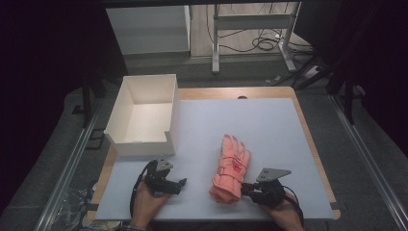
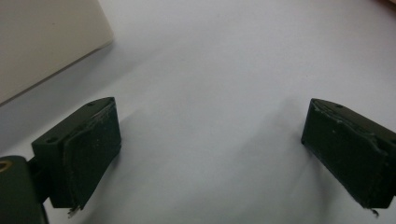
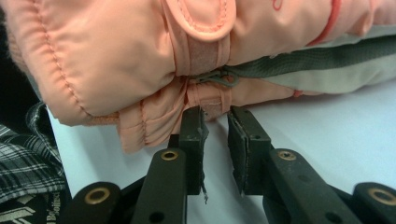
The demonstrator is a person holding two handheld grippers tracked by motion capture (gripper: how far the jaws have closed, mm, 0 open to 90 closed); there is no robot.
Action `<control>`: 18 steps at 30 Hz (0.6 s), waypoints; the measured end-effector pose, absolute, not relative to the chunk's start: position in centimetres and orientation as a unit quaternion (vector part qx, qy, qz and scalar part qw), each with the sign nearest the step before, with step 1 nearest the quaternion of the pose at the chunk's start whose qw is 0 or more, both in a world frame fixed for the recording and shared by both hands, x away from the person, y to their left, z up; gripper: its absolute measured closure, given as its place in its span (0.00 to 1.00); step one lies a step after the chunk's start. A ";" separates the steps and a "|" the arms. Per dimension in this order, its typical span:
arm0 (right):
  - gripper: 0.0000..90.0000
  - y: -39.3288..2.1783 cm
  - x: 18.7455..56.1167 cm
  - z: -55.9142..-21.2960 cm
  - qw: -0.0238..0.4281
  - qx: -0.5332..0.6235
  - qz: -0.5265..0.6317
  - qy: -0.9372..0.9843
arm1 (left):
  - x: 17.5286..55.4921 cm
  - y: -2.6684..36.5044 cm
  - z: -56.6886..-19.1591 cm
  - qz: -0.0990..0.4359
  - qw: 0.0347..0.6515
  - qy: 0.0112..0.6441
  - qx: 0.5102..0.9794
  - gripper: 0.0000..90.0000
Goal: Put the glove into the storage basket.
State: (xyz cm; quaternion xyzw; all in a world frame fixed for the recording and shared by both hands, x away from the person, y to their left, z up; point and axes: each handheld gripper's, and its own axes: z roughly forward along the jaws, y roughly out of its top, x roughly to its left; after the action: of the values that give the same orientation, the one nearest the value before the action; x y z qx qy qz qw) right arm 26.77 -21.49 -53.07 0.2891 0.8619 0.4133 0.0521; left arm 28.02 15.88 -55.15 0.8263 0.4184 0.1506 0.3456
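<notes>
Two stacked pink gloves [image 1: 230, 168], right tongs [image 3: 215, 122] nearly closed at cuff; left tongs [image 2: 210, 140] wide apart

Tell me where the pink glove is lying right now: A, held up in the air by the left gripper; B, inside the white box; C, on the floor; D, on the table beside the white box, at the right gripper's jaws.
D: the pink glove lies flat on the table, right of the white box, with the right gripper at its cuff.
</notes>
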 end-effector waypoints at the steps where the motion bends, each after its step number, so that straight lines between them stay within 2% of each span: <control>1: 0.83 -21.4 26.8 -53.1 0.053 0.288 0.415 0.862 | 28.0 15.9 -55.2 0.151 0.346 0.418 0.826 0.05; 18: 0.82 -18.4 27.8 -53.5 0.058 0.282 0.409 0.866 | 28.0 15.9 -55.2 0.151 0.346 0.418 0.826 0.05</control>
State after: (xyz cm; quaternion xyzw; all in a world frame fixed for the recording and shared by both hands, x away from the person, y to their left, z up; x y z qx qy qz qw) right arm 27.78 -18.43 -53.46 0.2815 0.8662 0.4087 0.0580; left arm 28.02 15.88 -55.16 0.8262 0.4183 0.1505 0.3460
